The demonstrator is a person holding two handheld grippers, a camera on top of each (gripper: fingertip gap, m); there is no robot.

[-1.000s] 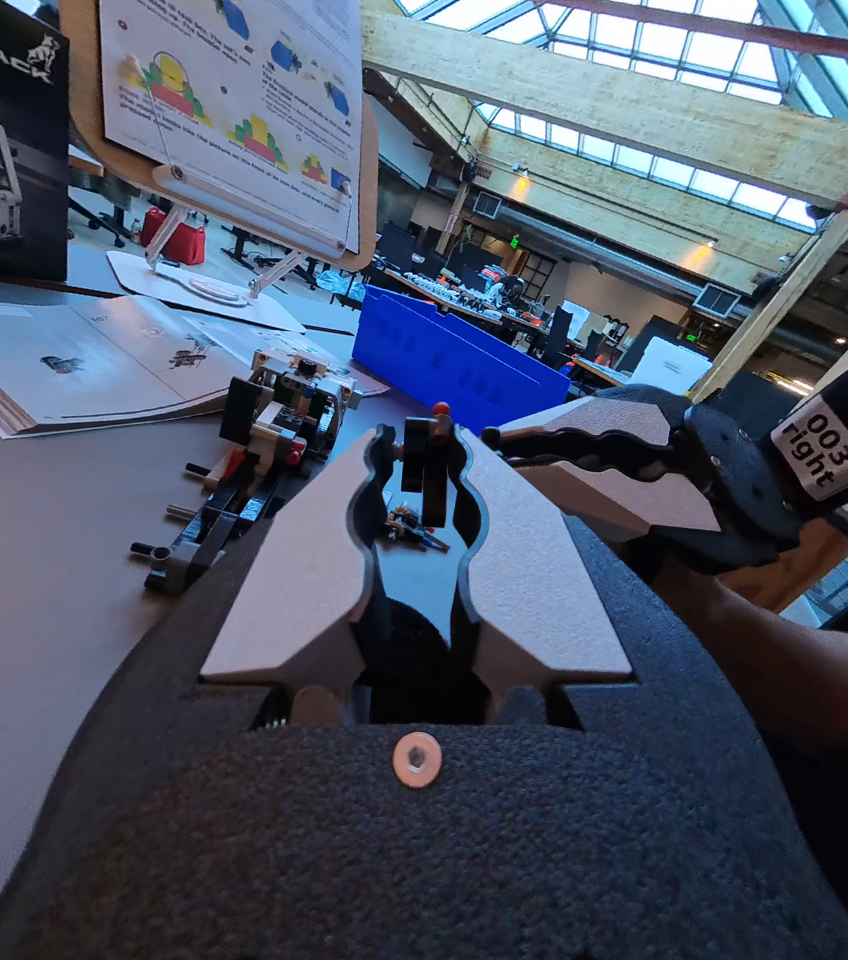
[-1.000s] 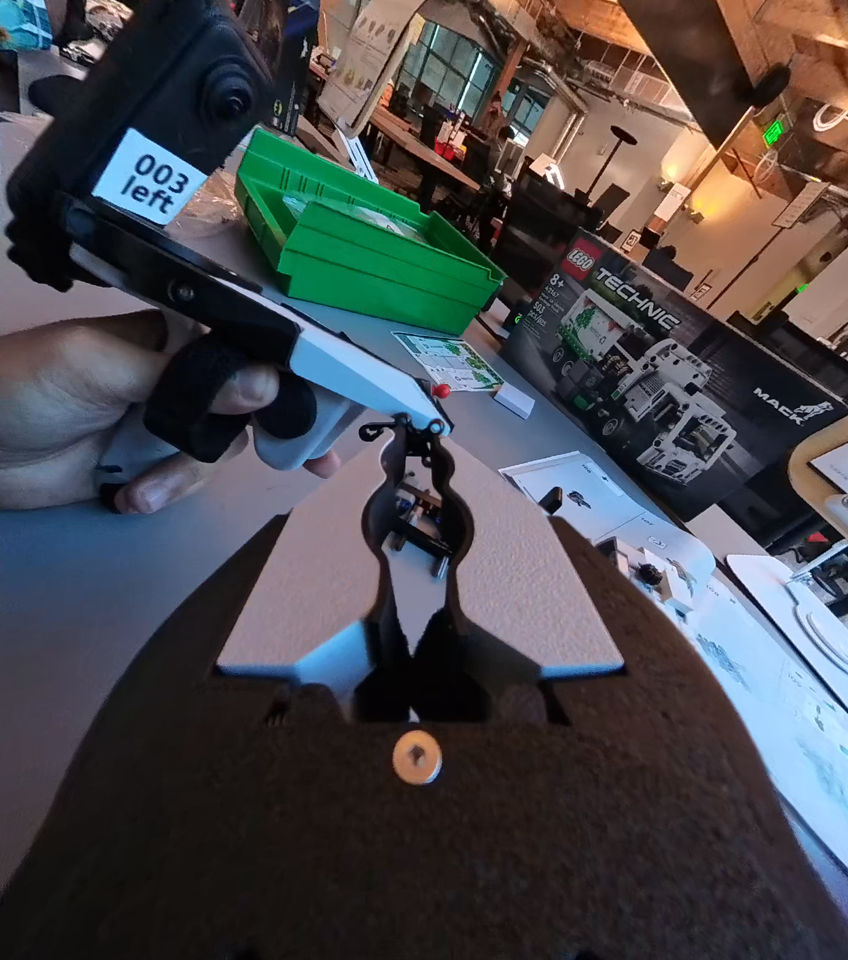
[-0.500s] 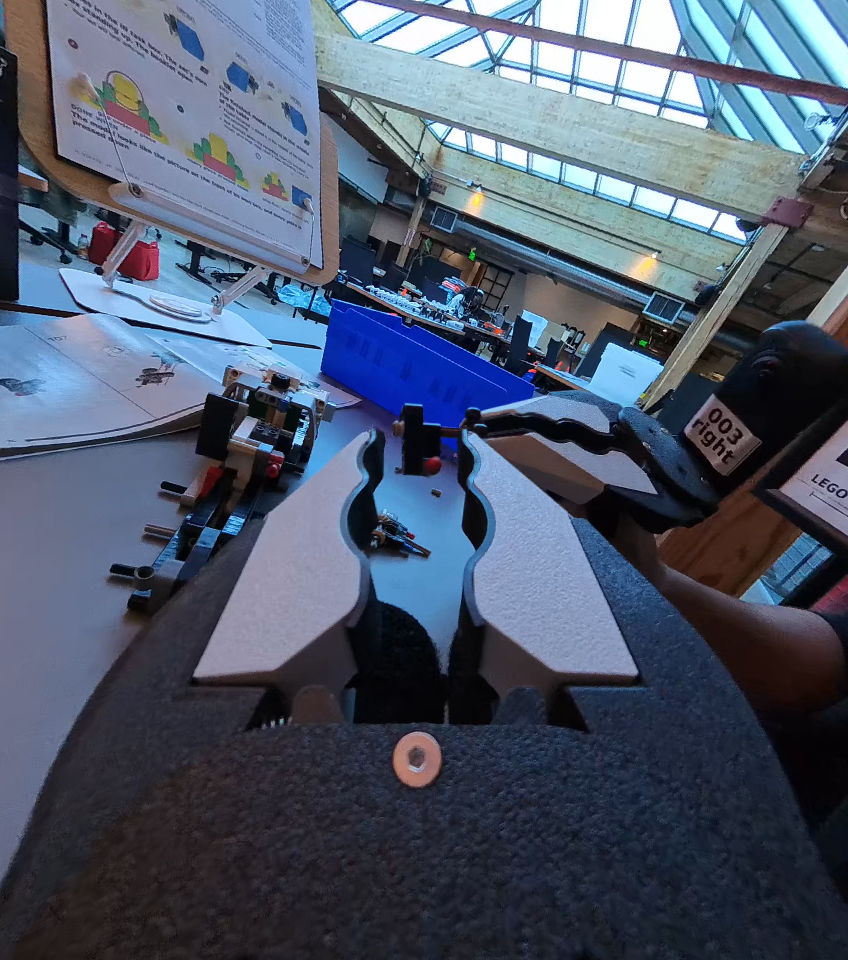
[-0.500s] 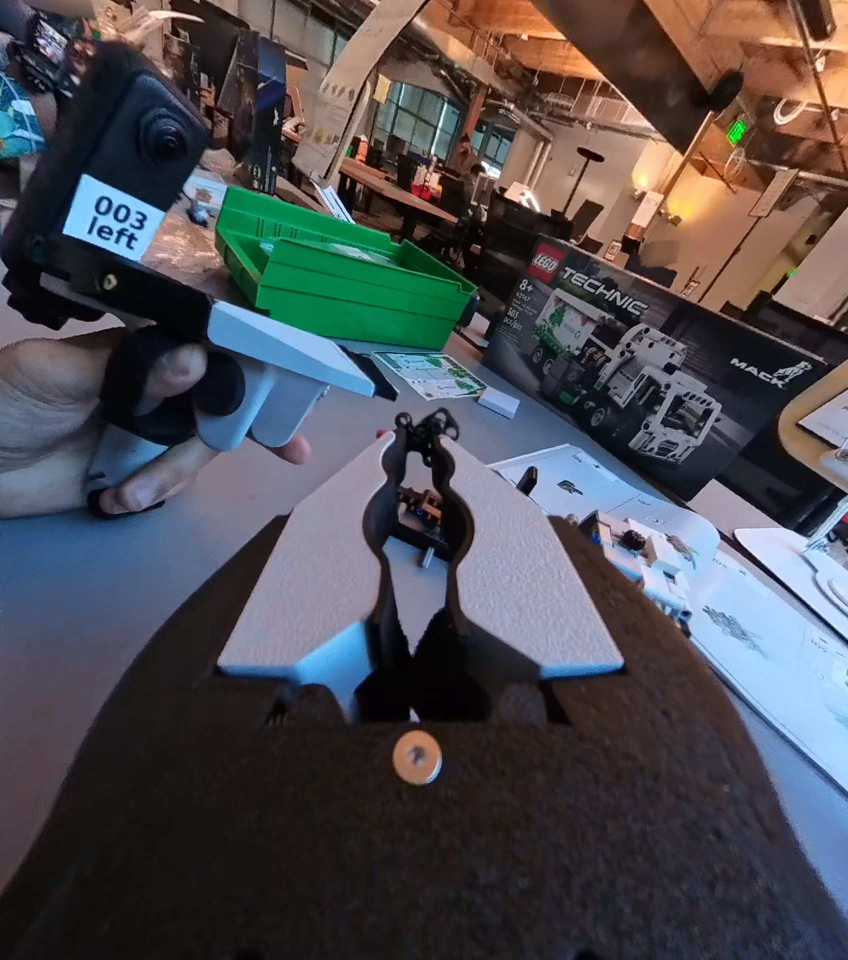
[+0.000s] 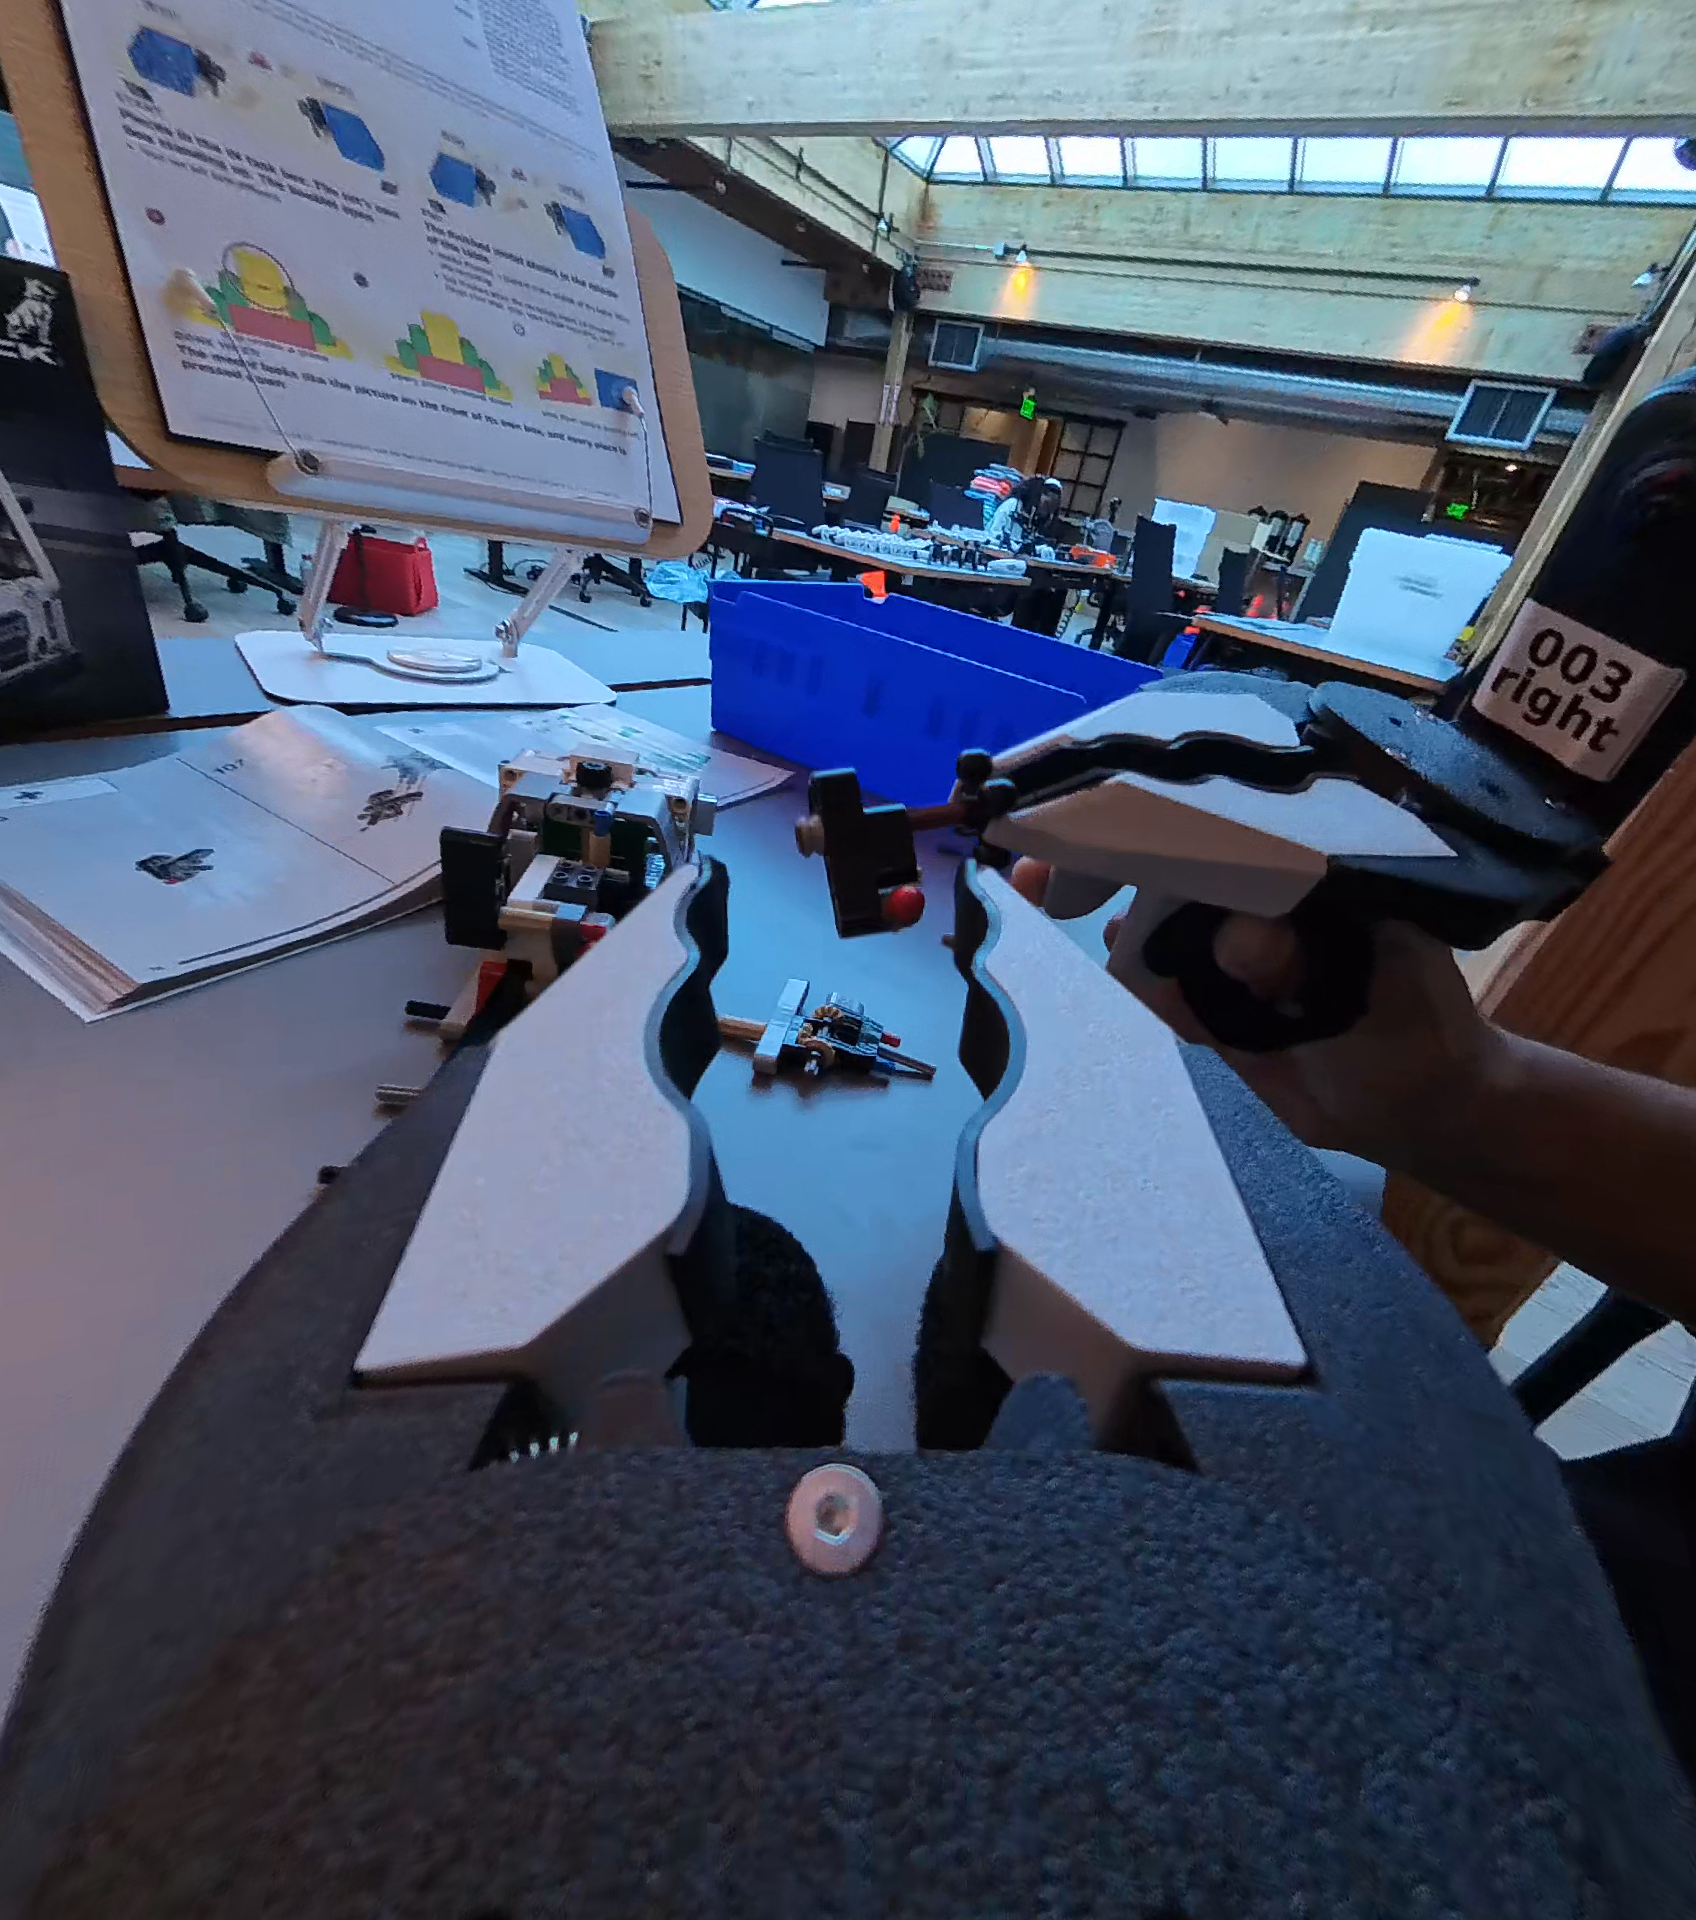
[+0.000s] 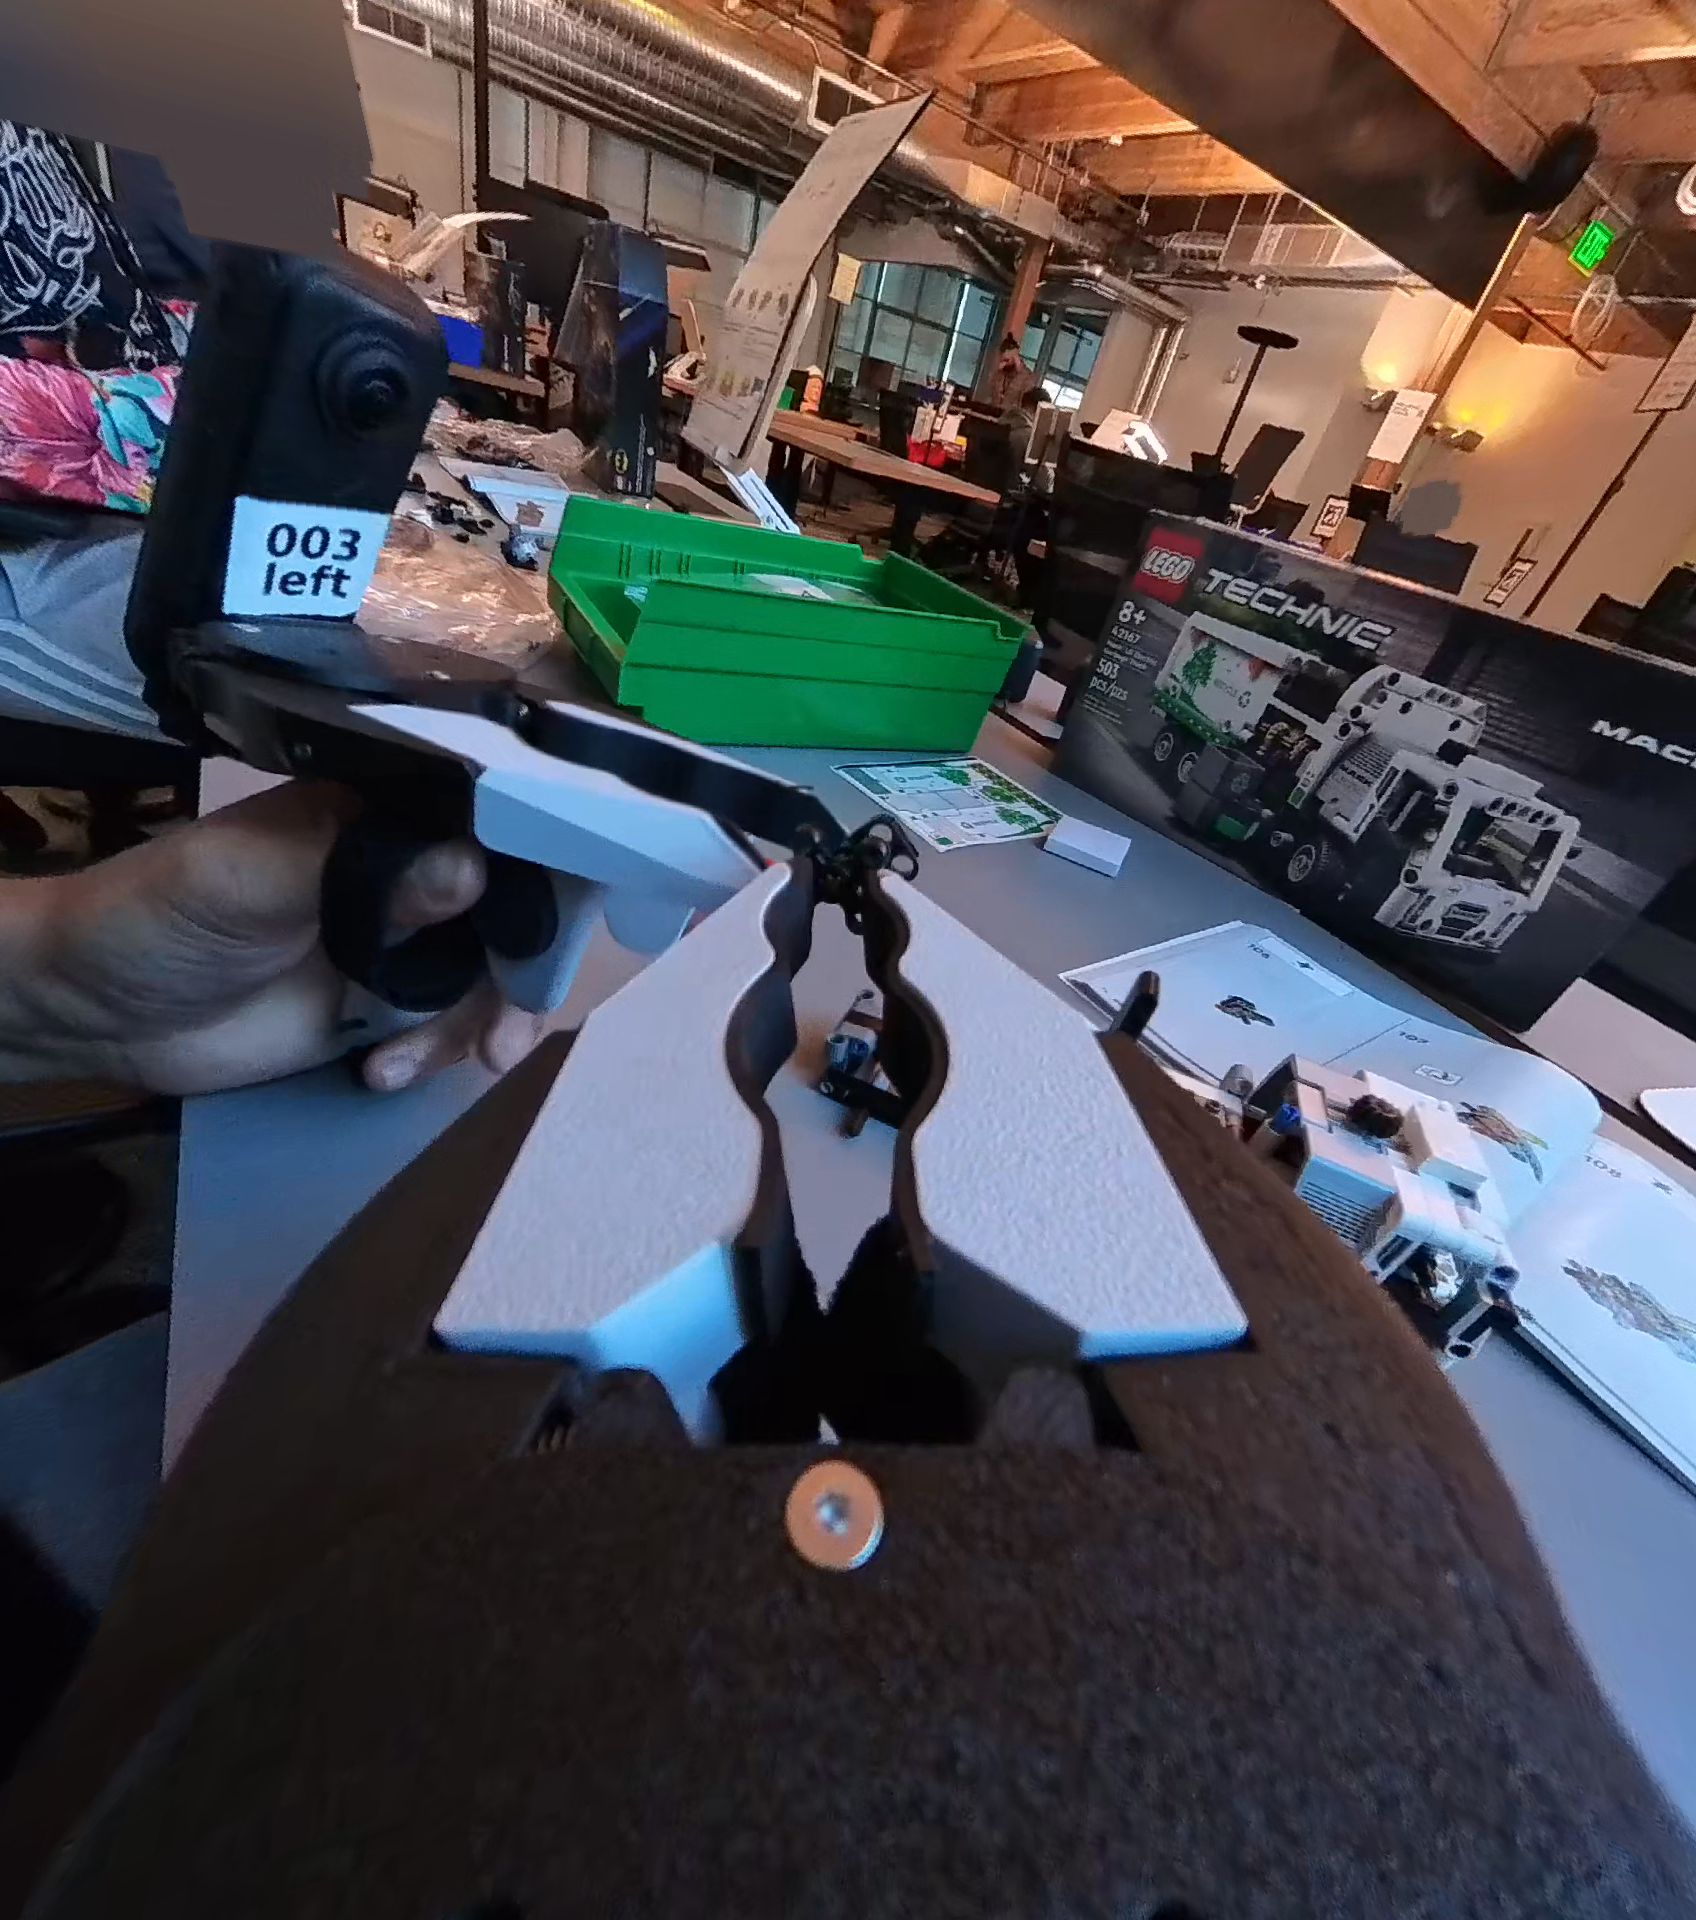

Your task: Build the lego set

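My left gripper (image 5: 839, 883) is open and empty, low over the grey table (image 5: 148, 1195). My right gripper (image 5: 979, 798) comes in from the right, shut on a brown axle that carries a small black piece with a red pin (image 5: 865, 868), held in the air just past my left fingertips. In the right wrist view my right gripper (image 6: 839, 883) pinches that black piece (image 6: 854, 857) at its tips, with my left gripper (image 6: 782, 821) close on the left. A small sub-assembly (image 5: 828, 1034) lies on the table between my left fingers. The part-built truck model (image 5: 563, 862) stands left of it.
An open instruction booklet (image 5: 179, 852) lies at the left behind the model. A blue bin (image 5: 906, 696) stands behind, a sheet on a wooden stand (image 5: 356, 260) at the back left. A green bin (image 6: 782, 634) and the set's box (image 6: 1395, 748) stand farther off. Only a small space, under 4 cm, lies between the two pairs of fingers.
My left gripper let go of the black piece, opened wide and drew back a little. My right gripper kept the piece by its axle, and it now hangs tilted.
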